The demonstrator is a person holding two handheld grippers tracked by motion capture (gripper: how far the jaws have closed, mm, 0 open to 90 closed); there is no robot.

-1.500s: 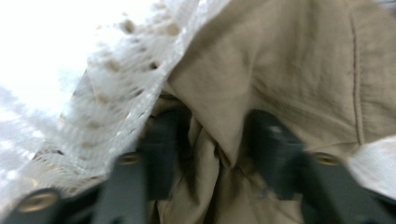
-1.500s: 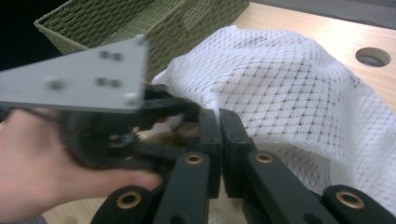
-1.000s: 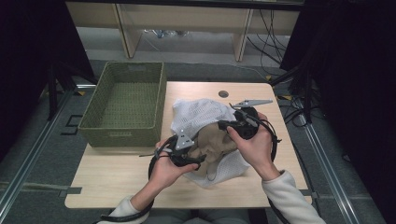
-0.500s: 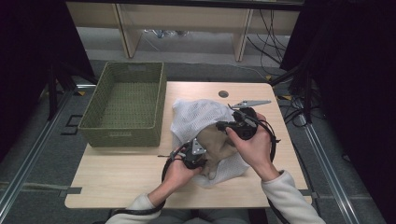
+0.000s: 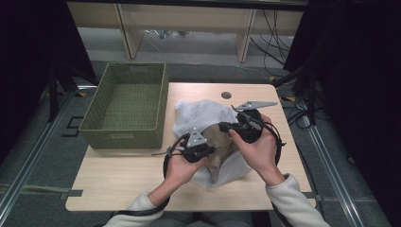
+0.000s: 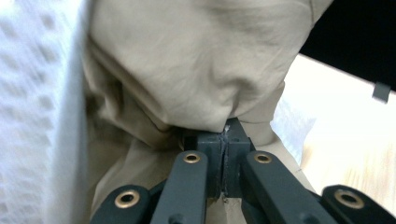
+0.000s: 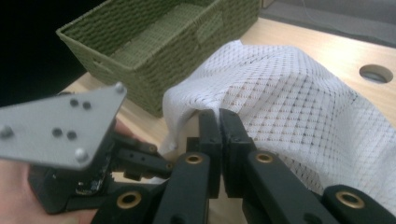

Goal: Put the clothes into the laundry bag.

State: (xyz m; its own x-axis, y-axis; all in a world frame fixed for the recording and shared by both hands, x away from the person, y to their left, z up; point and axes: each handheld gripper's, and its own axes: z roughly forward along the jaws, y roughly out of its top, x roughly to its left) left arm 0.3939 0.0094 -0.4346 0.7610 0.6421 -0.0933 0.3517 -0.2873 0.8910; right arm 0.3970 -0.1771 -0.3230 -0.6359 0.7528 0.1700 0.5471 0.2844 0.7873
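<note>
A white mesh bag (image 5: 198,116) lies on the wooden table (image 5: 118,175) with a tan garment (image 5: 220,142) bunched in its mouth. My left gripper (image 5: 213,150) reaches into that mouth from the left; its jaws have just been closing. In the left gripper view the left gripper (image 6: 224,135) is shut on a fold of the tan garment (image 6: 187,60), with white mesh (image 6: 32,93) at the left. My right gripper (image 5: 223,126) holds the bag from the right. In the right gripper view the right gripper (image 7: 218,116) is shut on the edge of the mesh bag (image 7: 289,98).
A green woven basket (image 5: 125,137) stands empty at the table's left, close to the bag; its wall (image 7: 154,79) appears behind the mesh. A round hole (image 5: 226,95) sits near the table's far edge. Bare wood lies in front of the basket.
My left hand has moved right and a little up into the bag's mouth, and its jaws have gone from wide open to shut on the tan garment. The right hand has stayed put.
</note>
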